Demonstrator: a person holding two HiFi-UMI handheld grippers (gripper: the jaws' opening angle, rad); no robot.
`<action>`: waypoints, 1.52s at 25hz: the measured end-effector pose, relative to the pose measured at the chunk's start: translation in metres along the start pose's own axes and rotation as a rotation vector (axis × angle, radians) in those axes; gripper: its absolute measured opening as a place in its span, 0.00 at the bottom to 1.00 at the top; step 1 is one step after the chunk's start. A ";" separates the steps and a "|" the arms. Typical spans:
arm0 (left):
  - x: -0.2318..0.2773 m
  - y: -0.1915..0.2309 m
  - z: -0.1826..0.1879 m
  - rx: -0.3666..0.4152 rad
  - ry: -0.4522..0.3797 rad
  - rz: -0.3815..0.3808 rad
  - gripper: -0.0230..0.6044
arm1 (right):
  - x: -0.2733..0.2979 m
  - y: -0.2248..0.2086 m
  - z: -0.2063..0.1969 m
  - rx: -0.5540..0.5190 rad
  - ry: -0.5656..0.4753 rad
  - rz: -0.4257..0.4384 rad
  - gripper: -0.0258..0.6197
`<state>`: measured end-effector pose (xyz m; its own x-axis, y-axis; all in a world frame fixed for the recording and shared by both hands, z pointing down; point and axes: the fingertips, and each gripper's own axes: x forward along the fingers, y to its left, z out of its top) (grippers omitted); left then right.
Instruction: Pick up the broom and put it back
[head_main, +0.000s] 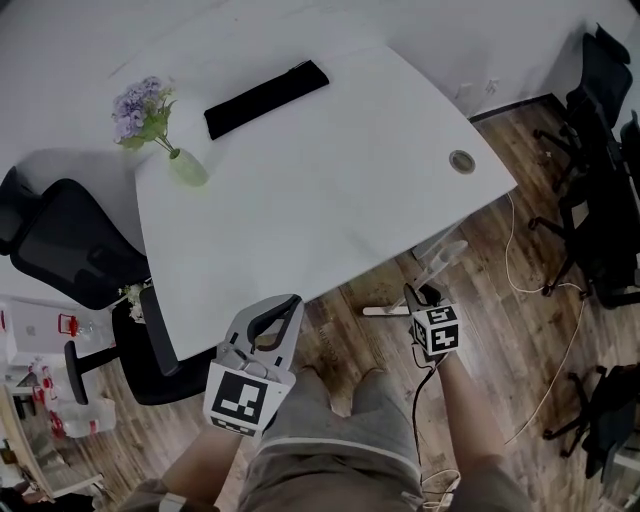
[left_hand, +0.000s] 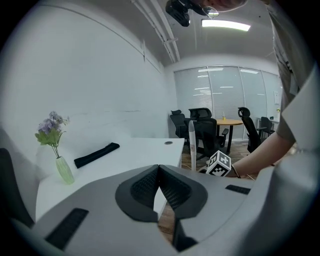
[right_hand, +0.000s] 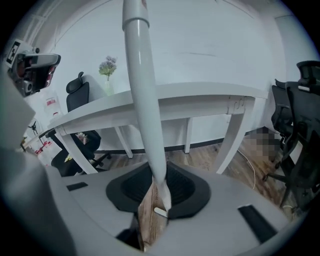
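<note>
Broom (right_hand: 141, 100) rises nearly upright, straight ahead between the jaws of the right gripper (right_hand: 153, 176), which clamp it, while the left gripper (left_hand: 159, 170), closed and empty, hangs well apart.

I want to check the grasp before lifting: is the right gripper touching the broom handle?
Touching. The right gripper view shows the right gripper closed on the white broom handle, pads against both sides.
</note>
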<state>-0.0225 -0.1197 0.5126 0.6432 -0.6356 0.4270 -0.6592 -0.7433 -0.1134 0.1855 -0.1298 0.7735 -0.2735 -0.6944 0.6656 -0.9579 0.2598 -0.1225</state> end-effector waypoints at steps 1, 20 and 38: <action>-0.004 0.000 0.005 0.006 -0.005 -0.002 0.06 | -0.009 0.000 -0.002 0.014 0.005 -0.009 0.21; -0.088 -0.023 0.146 0.121 -0.158 -0.107 0.06 | -0.329 0.031 0.174 0.005 -0.334 -0.194 0.20; -0.107 -0.086 0.259 0.241 -0.355 -0.316 0.06 | -0.551 0.049 0.212 0.001 -0.528 -0.431 0.20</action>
<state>0.0662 -0.0413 0.2443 0.9158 -0.3731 0.1483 -0.3306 -0.9104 -0.2487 0.2705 0.1238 0.2446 0.1267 -0.9702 0.2064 -0.9909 -0.1140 0.0720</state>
